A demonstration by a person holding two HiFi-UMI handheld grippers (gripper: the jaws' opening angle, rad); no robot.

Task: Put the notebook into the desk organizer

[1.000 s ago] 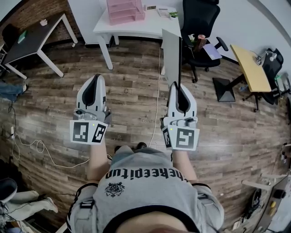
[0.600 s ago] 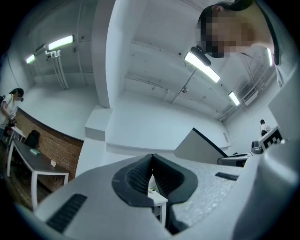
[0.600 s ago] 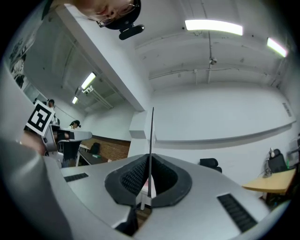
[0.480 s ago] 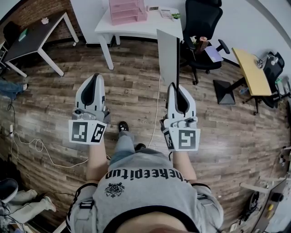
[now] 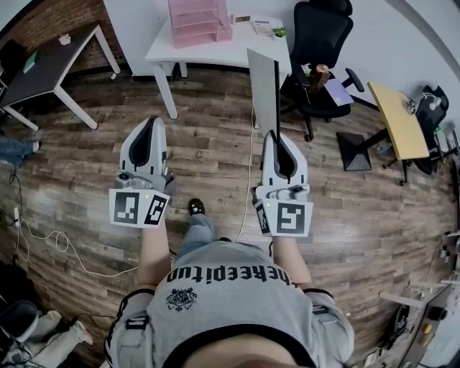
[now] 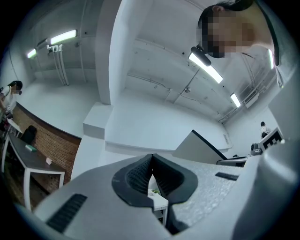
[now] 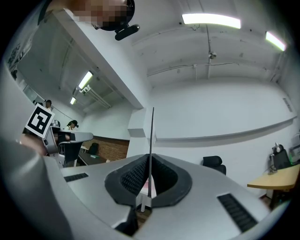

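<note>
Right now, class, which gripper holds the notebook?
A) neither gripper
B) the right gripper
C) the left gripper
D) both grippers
B: the right gripper has its jaws closed on the thin notebook, which stands upright above it, while the left gripper holds nothing.

The pink plastic desk organizer (image 5: 198, 18), top centre, is cropped by the upper edge; small objects (image 5: 253, 19) beside it are unidentifiable.

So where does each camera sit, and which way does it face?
Head view: on the person's head, looking down at floor, desk, forearms and shirt.
Left gripper view: on the left gripper, facing up along its shut jaws toward ceiling; the head shows.
Right gripper view: on the right gripper, facing along jaws shut on the notebook; head shows too.
Shared: all three show the notebook.
</note>
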